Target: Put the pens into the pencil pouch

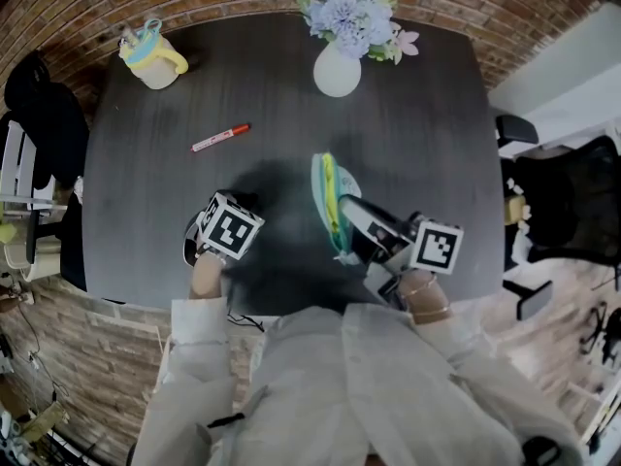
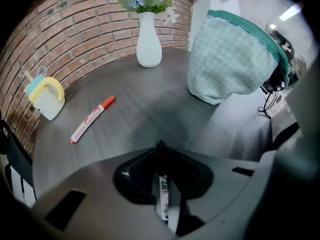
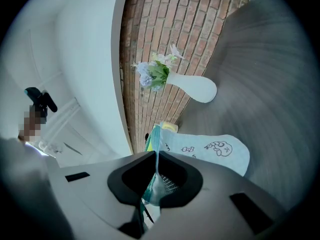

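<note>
Now your left gripper (image 2: 161,146) pinches a pen (image 2: 163,199), open table (image 1: 291,85) ahead; your right gripper (image 3: 158,154) clamps the pouch (image 3: 210,151) by its rim.

Red pen (image 1: 220,138) flat; pouch (image 1: 327,200) upright

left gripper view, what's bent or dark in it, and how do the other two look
Left gripper view: fisheye bows the brick wall, corners go black, the pen in the jaws sits in shadow. Right gripper view: turned sideways, table surface smeared. Head view: table edges bulge, soft shadow beside the pouch.
</note>
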The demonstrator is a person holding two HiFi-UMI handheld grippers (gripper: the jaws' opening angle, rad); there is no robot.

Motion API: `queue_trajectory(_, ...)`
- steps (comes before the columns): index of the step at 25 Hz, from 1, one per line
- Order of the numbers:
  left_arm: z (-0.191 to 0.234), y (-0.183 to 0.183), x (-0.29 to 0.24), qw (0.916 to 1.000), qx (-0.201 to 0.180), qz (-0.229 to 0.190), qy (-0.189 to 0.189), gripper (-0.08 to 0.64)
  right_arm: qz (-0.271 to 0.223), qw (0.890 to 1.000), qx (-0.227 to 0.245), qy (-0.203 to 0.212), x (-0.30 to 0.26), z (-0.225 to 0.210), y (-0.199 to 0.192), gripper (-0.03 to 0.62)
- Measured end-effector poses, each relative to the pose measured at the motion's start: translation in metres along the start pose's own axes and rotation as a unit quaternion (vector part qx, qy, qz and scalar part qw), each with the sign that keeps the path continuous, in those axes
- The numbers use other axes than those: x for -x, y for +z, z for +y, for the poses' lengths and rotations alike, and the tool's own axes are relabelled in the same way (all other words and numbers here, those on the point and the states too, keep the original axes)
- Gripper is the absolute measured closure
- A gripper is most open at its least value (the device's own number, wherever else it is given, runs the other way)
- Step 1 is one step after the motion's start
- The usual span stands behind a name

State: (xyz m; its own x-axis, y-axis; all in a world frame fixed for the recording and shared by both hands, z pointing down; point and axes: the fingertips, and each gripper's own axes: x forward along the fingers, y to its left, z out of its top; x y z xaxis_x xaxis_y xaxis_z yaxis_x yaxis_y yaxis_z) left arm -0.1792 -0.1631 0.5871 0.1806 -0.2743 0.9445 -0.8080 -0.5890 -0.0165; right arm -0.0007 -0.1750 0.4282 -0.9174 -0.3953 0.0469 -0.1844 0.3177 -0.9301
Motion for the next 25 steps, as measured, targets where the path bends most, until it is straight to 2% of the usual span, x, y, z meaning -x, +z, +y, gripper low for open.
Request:
queue_trajectory(2, -0.001, -0.001, -0.001, 1.0000, -0.005, 0.001, -0.001, 0.500, 0.001, 1.000, -0.001, -0.002, 0.000, -0.001, -0.001, 0.571)
queue_trajectory(4, -0.004, 0.001, 0.000, 0.9999, 0.002, -0.016, -0.003, 0.500, 0.002, 1.000, 0.000, -0.003, 0.000, -0.002, -0.003, 0.571)
queue_trajectory(7, -0.006, 0.021, 0.019, 0.9966, 0.018, -0.080, 0.003, 0.500, 0.006, 1.000, 0.000, -0.007, 0.000, -0.005, -0.005, 0.571)
queue_trajectory(10, -0.006, 0.046, 0.048, 0.9857, 0.046, -0.162, 0.011, 0.500, 0.004, 1.000, 0.003, -0.006, 0.000, -0.006, -0.004, 0.571)
queue_trajectory(14, -0.016, 0.077, 0.090, 0.9616, 0.069, -0.266, -0.001, 0.500, -0.003, 1.000, -0.001, -0.002, 0.000, -0.002, -0.003, 0.571)
queue_trajectory(17, -0.027, 0.100, 0.123, 0.9368, 0.082, -0.340, -0.016, 0.500, -0.001, 1.000, 0.008, -0.009, 0.001, 0.001, -0.003, 0.571)
queue_trajectory(19, -0.029, 0.112, 0.145, 0.9189, 0.090, -0.384, -0.012, 0.500, -0.001, 1.000, 0.011, -0.010, 0.000, 0.003, -0.002, 0.571)
queue_trajectory(22, -0.027, 0.124, 0.169, 0.8953, 0.104, -0.433, -0.005, 0.500, -0.008, 1.000, 0.008, 0.001, -0.001, 0.008, 0.000, 0.571)
queue_trajectory(25, -0.028, 0.133, 0.189, 0.8729, 0.114, -0.474, -0.015, 0.500, -0.010, 1.000, 0.013, -0.009, 0.000, 0.008, 0.002, 0.571)
